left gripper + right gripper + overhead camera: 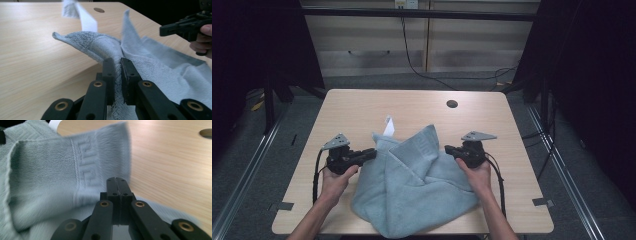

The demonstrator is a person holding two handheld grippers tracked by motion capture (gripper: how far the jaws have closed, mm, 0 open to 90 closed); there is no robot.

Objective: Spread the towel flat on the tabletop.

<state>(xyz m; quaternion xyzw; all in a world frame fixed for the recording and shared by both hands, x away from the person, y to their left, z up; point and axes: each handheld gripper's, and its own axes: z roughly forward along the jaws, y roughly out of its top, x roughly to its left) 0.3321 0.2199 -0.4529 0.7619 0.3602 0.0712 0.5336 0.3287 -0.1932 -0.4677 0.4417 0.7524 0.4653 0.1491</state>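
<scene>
A pale blue-grey towel (412, 185) lies rumpled on the wooden table (362, 105), and it hangs over the near edge. My left gripper (373, 152) is at its left side, shut on a thick fold of the towel (100, 45); the cloth bulges between the jaws of the left gripper (118, 62). At the towel's right side, my right gripper (448, 149) has its jaws pressed together on the edge of a raised flap. That flap (50, 175), with a woven key pattern, stands up just behind the right gripper (116, 180). A white label (388, 126) sticks up at the towel's far edge.
A dark round hole (452, 104) sits in the tabletop at the back right. Bare wood runs along the table's far half and its left side. Grey floor and metal rails flank the table, and a cabinet with a cable stands behind it.
</scene>
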